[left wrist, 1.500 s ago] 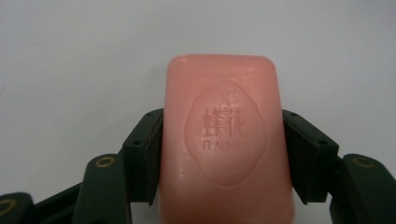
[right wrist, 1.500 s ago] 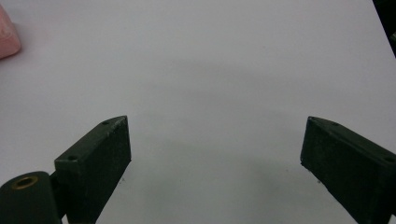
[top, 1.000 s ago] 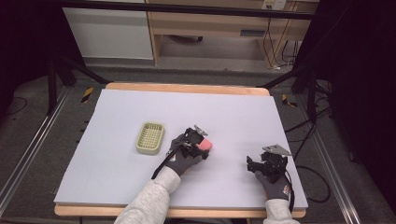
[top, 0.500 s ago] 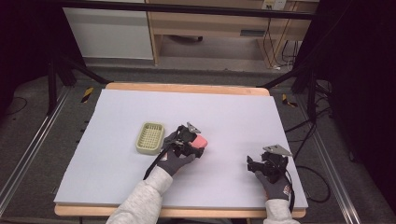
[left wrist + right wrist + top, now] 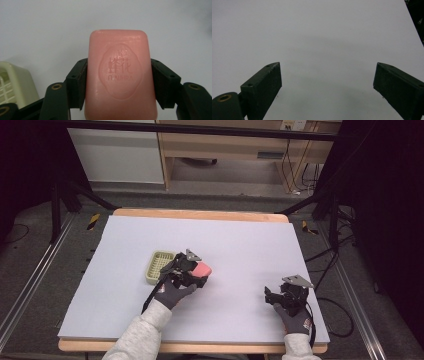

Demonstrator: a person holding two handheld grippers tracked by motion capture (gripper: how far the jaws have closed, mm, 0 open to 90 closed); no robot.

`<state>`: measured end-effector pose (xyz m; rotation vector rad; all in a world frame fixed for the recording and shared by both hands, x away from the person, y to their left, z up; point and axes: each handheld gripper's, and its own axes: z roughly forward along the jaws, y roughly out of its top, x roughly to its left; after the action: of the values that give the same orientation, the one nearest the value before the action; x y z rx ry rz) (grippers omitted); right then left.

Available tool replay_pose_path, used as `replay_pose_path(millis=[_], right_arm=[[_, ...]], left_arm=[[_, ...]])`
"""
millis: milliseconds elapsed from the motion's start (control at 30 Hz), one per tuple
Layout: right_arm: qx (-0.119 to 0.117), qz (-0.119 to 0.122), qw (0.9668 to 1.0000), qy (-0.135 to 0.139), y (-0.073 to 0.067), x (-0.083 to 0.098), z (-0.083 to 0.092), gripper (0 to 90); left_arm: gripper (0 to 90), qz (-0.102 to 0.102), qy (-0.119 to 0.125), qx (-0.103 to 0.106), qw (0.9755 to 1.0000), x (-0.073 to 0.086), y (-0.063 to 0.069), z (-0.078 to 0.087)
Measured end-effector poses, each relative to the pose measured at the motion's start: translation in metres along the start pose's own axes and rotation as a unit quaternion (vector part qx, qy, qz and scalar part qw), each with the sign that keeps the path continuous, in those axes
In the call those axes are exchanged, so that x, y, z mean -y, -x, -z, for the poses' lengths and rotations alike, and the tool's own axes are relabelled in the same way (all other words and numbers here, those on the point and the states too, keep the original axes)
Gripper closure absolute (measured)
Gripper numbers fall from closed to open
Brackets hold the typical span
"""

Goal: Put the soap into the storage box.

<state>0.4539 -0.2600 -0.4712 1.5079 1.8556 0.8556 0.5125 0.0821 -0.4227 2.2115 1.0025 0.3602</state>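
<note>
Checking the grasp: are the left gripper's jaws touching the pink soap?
Touching. In the left gripper view, both black jaws of the left gripper press against the sides of the pink soap.

A lab: white-topped table [image 5: 240, 245] framed by rails, black curtains and cables.

Left gripper [image 5: 120, 82] clamped, right gripper [image 5: 327, 82] spread

A pink soap bar [image 5: 121, 75] bears an embossed oval emblem with lettering. The soap dish [image 5: 159, 267] is pale yellow-green, slatted. The table [image 5: 250, 245] is pale lavender-grey.
</note>
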Motion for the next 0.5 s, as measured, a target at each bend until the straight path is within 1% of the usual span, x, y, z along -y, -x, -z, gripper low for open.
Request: replay_pose_path(millis=[367,400,500], right_arm=[[0.000,-0.003,1.0000,-0.001,0.000,0.000,0.000,8.2],[0.001,-0.004,1.0000,-0.001,0.000,0.000,0.000,8.2],[0.001,-0.003,1.0000,-0.001,0.000,0.000,0.000,8.2]], left_arm=[[37.2,0.008,0.013,-0.009,0.9998,0.014,-0.017,0.022],[37.2,0.008,0.013,-0.009,0.9998,0.014,-0.017,0.022],[37.2,0.013,0.016,-0.015,0.9997,0.018,-0.024,0.030]])
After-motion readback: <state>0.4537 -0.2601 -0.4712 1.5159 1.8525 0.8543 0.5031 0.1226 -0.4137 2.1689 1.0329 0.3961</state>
